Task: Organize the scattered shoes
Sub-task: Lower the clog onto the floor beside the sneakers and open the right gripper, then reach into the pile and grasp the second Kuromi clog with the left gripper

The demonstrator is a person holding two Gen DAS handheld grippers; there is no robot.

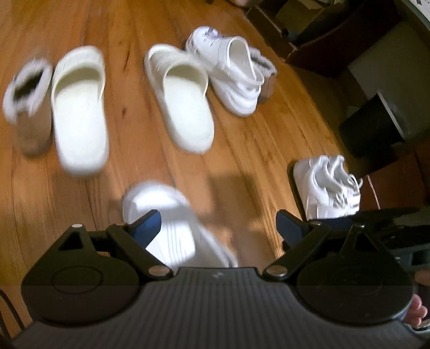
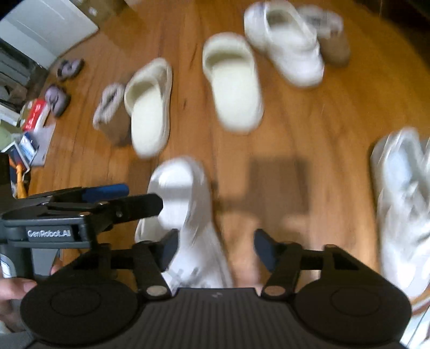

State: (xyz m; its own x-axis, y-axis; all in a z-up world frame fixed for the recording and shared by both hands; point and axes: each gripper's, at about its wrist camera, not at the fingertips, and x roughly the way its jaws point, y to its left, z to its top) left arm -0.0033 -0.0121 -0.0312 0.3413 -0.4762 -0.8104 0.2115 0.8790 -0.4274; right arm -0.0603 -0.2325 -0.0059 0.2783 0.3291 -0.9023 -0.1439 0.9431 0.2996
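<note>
A white slide lies on the wooden floor beneath my left gripper, which is open and holds nothing. In the right wrist view the same slide runs in beside the left finger of my right gripper; bare floor shows between it and the right finger, so the pads do not grip it. Farther off lie two cream clogs, a white strapped clog, two tan fur-lined boots and a white sneaker. My left gripper crosses the right wrist view side-on.
Dark furniture and cardboard boxes line the right side of the floor. In the right wrist view, two purple slippers, small packets and a white cabinet sit at the left. A hand grips the left handle.
</note>
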